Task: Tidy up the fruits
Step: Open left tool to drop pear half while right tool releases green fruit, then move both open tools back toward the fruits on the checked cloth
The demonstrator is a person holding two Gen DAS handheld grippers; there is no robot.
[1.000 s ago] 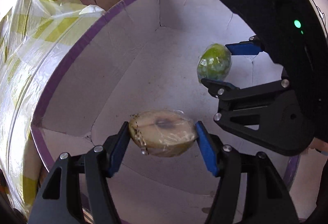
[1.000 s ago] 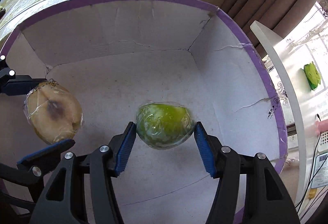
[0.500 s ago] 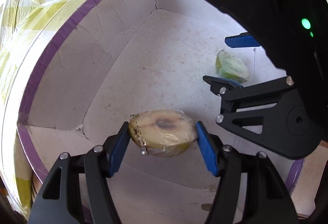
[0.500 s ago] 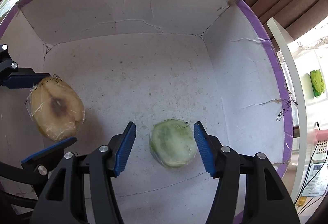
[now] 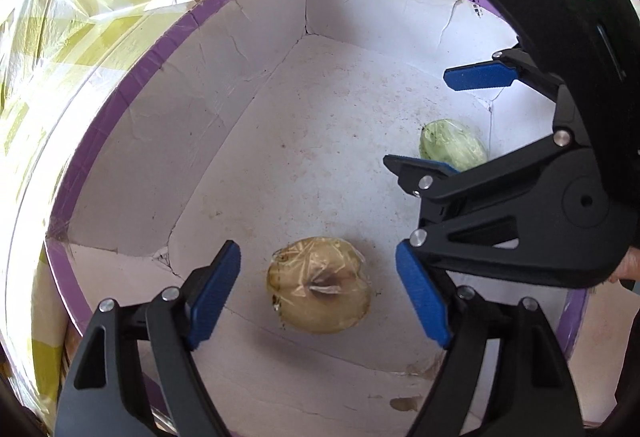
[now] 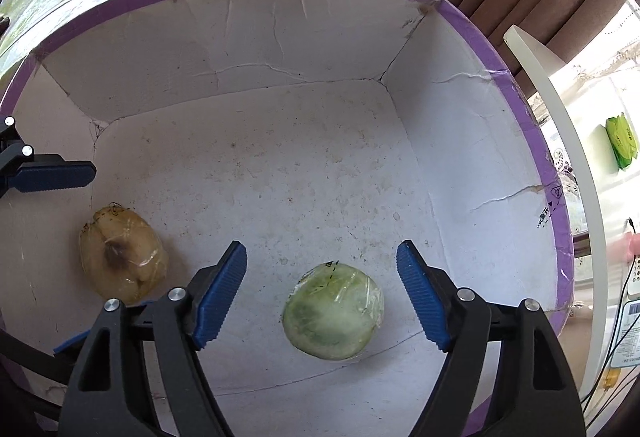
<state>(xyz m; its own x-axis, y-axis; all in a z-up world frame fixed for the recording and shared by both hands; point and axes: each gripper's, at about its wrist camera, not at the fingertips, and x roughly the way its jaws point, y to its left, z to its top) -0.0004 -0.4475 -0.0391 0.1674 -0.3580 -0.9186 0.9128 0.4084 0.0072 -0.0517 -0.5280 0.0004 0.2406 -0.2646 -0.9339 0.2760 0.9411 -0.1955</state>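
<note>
A plastic-wrapped tan half fruit (image 5: pixel 319 286) lies on the floor of a white cardboard box with a purple rim (image 5: pixel 132 69). My left gripper (image 5: pixel 320 293) is open above it, a blue pad on each side, not touching. A wrapped pale green half fruit (image 6: pixel 333 311) lies on the box floor too. My right gripper (image 6: pixel 322 295) is open over it, not touching. The tan fruit also shows in the right wrist view (image 6: pixel 122 263), and the green fruit in the left wrist view (image 5: pixel 452 145), partly behind the right gripper (image 5: pixel 440 121).
The box walls (image 6: pixel 240 37) rise on all sides around both grippers. A yellow-patterned plastic bag (image 5: pixel 52 49) lies against the box's left outside. A white shelf edge (image 6: pixel 560 141) and a green packet (image 6: pixel 622 141) are to the right.
My left gripper opened and dropped the tan fruit onto the box floor. My right gripper, which let go of the green fruit earlier, opened wider; the green fruit has settled on the floor.
</note>
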